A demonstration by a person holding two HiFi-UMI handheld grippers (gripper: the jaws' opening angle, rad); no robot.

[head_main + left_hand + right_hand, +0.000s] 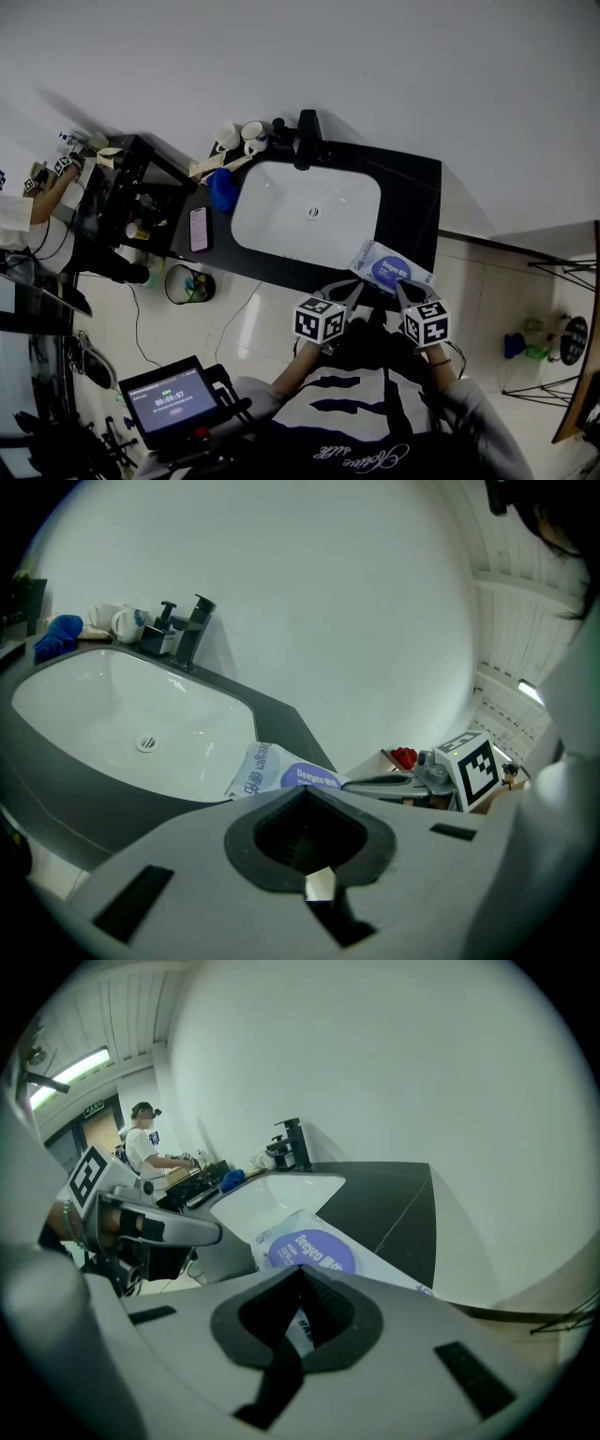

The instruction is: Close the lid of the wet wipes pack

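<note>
Progress is hard to fix: the wet wipes pack (392, 269) lies flat at the front right edge of the black desk (412, 187), just right of the white sink (305, 211). Its purple oval lid (312, 1252) seems to sit down flush, though no view shows whether it is snapped fast. The left tool (355, 291) has its jaws pressed together on nothing, tips near the pack's near left corner; the right tool (404, 291) is likewise pressed together and empty, at the pack's near edge. If anything is left, it is probably a firm press on the lid. The head view places both tools against the pack. The left gripper view gives only the pack's end, seen low over its own jaws, with the faucet (192, 630) side-on. The right gripper view shows the lid's face most fully.
</note>
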